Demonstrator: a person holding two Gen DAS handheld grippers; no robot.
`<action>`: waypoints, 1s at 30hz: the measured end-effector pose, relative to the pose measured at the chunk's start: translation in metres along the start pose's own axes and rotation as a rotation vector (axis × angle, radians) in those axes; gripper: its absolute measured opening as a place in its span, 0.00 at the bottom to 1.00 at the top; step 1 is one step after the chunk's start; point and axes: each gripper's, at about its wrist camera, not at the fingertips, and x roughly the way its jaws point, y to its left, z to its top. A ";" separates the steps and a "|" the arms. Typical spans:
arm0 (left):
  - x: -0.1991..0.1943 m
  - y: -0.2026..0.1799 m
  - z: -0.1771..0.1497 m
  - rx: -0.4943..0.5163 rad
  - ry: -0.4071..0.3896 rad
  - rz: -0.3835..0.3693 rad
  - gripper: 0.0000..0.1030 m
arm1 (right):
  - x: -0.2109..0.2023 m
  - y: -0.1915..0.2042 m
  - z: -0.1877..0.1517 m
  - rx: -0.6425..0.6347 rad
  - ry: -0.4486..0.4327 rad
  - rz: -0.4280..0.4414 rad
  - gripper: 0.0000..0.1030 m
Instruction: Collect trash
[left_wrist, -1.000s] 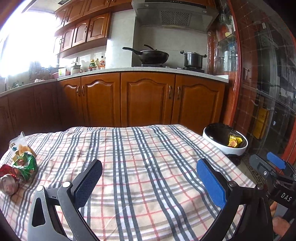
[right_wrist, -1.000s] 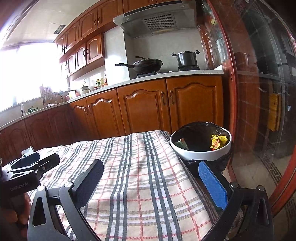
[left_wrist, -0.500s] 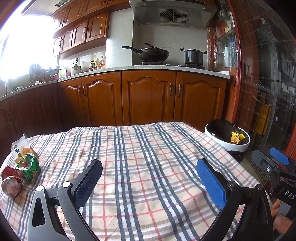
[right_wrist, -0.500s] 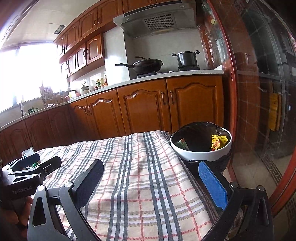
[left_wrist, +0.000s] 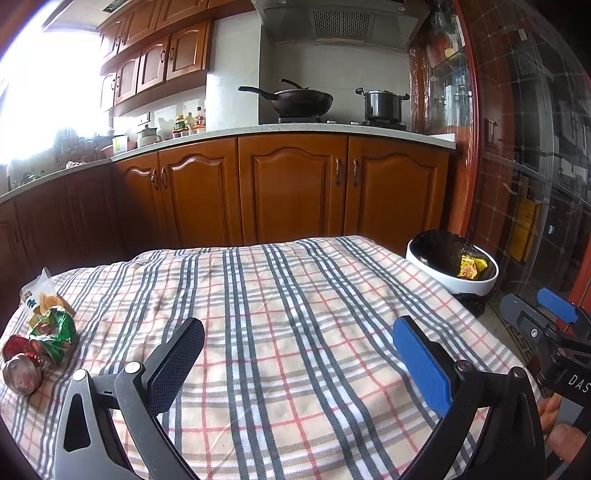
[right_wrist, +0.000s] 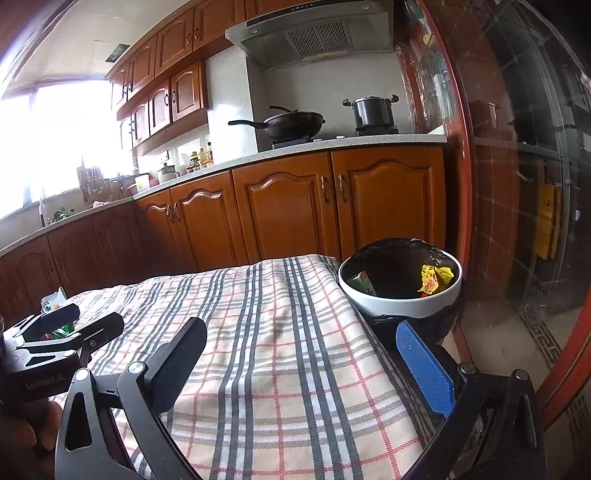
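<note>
At the table's left edge lies a pile of trash: a crushed red can (left_wrist: 20, 369), a green crumpled wrapper (left_wrist: 53, 332) and a clear snack bag (left_wrist: 38, 295). My left gripper (left_wrist: 295, 350) hovers open over the plaid tablecloth (left_wrist: 288, 314), well right of that pile. A white bin (right_wrist: 400, 308) lined with a black bag stands off the table's right corner, holding a yellow wrapper (right_wrist: 434, 278) and a green packet (right_wrist: 364, 282). Near the bin, my right gripper (right_wrist: 304, 354) is open and empty. In the left wrist view the right gripper (left_wrist: 543, 317) shows at the right edge.
Wooden kitchen cabinets (left_wrist: 291, 192) run behind the table, with a wok (left_wrist: 299, 101) and a pot (left_wrist: 382, 105) on the stove. A glass door (right_wrist: 535, 184) stands to the right. In the right wrist view the left gripper (right_wrist: 70, 325) partly hides the trash pile.
The left gripper has tilted and drawn back slightly, so the table and bin sit lower in its view. The right gripper has barely moved. Both stay open.
</note>
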 end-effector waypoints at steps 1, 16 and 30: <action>0.000 0.000 0.000 0.000 0.002 0.001 0.99 | 0.000 0.000 0.000 0.000 0.002 0.000 1.00; 0.004 0.000 0.001 0.013 0.009 0.004 0.99 | 0.002 0.001 0.000 0.004 0.003 0.003 1.00; 0.003 0.002 0.001 0.019 0.003 0.004 0.99 | 0.003 0.000 -0.001 0.006 0.005 0.002 1.00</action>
